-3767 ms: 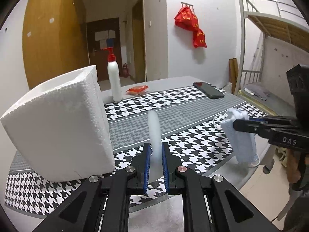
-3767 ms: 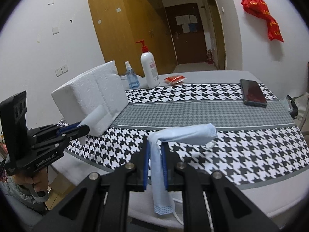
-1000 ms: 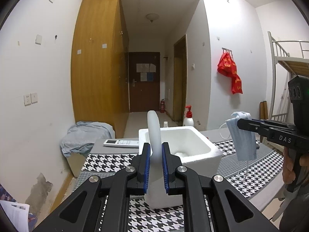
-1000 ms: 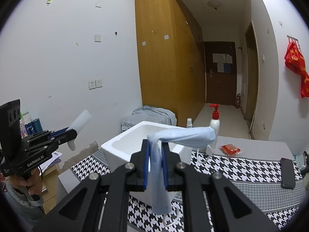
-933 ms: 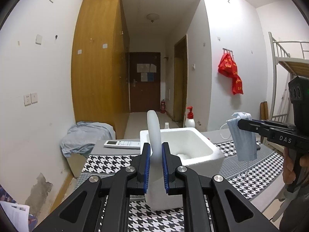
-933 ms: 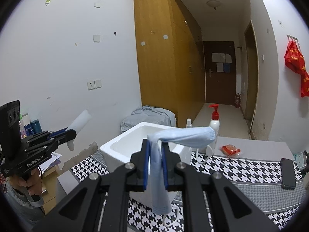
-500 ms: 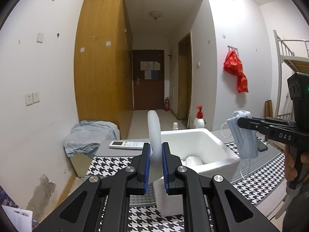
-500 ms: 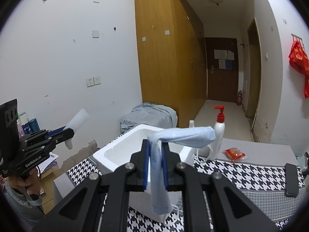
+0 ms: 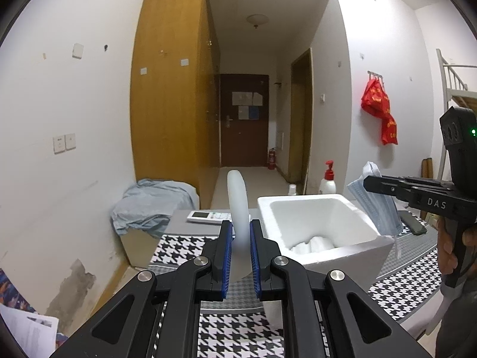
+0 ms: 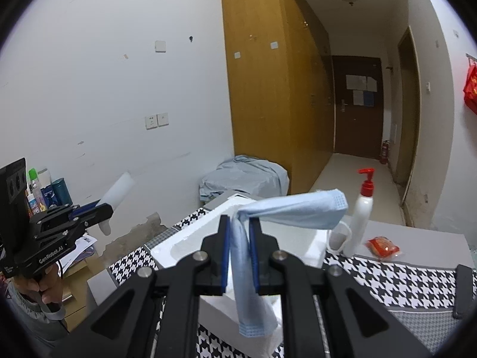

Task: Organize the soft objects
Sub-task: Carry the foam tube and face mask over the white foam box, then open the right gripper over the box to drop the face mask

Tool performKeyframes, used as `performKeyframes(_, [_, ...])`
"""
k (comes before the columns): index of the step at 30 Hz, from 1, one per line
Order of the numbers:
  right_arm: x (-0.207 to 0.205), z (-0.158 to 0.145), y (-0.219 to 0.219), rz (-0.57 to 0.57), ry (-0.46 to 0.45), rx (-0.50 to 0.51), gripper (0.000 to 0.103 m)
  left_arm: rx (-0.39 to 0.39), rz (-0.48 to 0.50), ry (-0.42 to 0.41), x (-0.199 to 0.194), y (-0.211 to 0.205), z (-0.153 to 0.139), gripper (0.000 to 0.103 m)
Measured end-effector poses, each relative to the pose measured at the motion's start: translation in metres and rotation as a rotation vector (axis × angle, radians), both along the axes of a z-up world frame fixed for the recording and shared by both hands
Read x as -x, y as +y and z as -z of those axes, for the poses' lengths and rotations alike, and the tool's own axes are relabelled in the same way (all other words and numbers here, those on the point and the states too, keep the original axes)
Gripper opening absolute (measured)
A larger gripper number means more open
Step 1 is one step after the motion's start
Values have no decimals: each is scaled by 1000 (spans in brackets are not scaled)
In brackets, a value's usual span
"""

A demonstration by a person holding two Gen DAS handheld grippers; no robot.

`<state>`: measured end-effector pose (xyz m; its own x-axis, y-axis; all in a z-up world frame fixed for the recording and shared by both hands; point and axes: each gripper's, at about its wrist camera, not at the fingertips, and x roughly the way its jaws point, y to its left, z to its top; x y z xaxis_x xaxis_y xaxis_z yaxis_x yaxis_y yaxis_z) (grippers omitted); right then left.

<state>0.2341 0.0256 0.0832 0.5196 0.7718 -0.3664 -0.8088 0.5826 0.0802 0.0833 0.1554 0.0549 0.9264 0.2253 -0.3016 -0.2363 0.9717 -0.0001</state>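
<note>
Left gripper (image 9: 240, 255): clamped on a white pad (image 9: 237, 205), which stands up between the blue fingers (image 9: 227, 256) and curves over at the top. From the right wrist view this gripper (image 10: 105, 210) hangs at the left, off the table's edge, the pad (image 10: 117, 194) poking up and out of it.

Right gripper (image 10: 241, 256): pressed together on a blue mask (image 10: 286, 210). One half of the mask folds over the top and points right, the other half hangs down past the fingers (image 10: 225, 256); an ear loop (image 10: 338, 240) dangles at the right end. From the left wrist view this gripper (image 9: 368, 183) reaches in from the right, the mask (image 9: 374, 201) hanging over the box's right rim.

Box (image 9: 323, 226): white foam, open at the top, on the table. Something white and soft (image 9: 313, 243) lies at its bottom (what exactly, I cannot tell). In the right wrist view the box (image 10: 190, 244) sits directly behind and below the mask.

Table (image 10: 417, 280): grey, with a black-and-white houndstooth cloth.

Behind the box: a white pump bottle (image 10: 360, 213) with a red top, upright; a red packet (image 10: 383, 247) just to its right.

Left of the box: a white remote (image 9: 208, 216) flat on the grey edge.

Right edge: a dark phone (image 9: 413, 226) partly hidden by the right gripper.

Hands: a hand (image 9: 454, 247) grips the right handle; another hand (image 10: 35, 283) grips the left handle (only partly seen).
</note>
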Motion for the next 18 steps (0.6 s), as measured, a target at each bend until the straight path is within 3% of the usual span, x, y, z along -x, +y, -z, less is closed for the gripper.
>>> performKeyframes(18, [-16,3,43,-31,15,42,16,20,-47,14,2,12,5,13])
